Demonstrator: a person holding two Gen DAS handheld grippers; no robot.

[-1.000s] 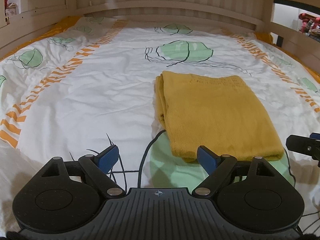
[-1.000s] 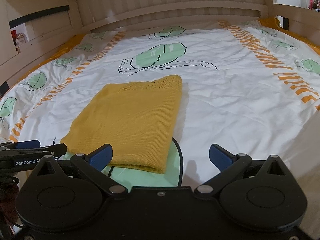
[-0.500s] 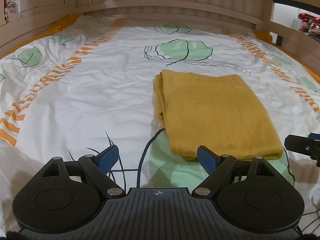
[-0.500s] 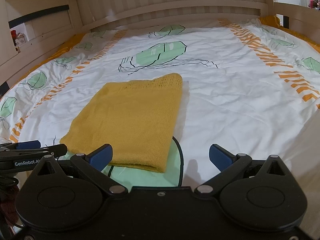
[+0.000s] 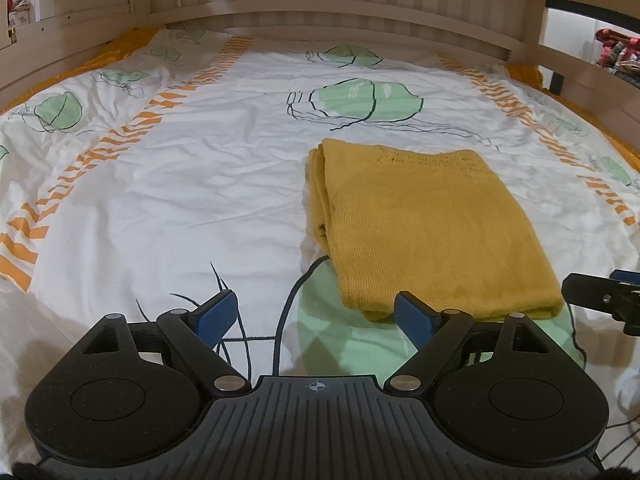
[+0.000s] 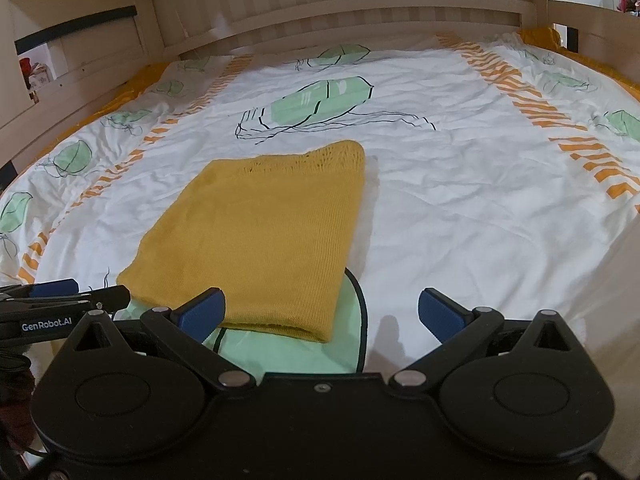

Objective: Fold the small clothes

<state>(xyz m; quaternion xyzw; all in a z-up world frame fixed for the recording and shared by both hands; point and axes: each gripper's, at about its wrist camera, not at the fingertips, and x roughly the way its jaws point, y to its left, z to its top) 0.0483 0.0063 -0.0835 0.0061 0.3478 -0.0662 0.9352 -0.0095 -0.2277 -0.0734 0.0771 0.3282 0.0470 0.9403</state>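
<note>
A mustard-yellow knitted garment (image 5: 424,224) lies folded into a neat rectangle on the bed, also seen from the other side (image 6: 260,236). My left gripper (image 5: 316,314) is open just short of the garment's near left corner, holding nothing. My right gripper (image 6: 322,314) is open too, wide, just before the garment's near right corner, empty. Each gripper's tip shows at the edge of the other's view: the right gripper (image 5: 600,294) and the left gripper (image 6: 64,292).
The bed cover (image 5: 180,208) is white with green leaf prints and orange striped bands. A pale wooden headboard (image 5: 340,4) and side rails (image 6: 80,88) enclose the bed. White cover stretches left of and beyond the garment.
Both views have risen very slightly; the garment lies unmoved and both grippers stay open.
</note>
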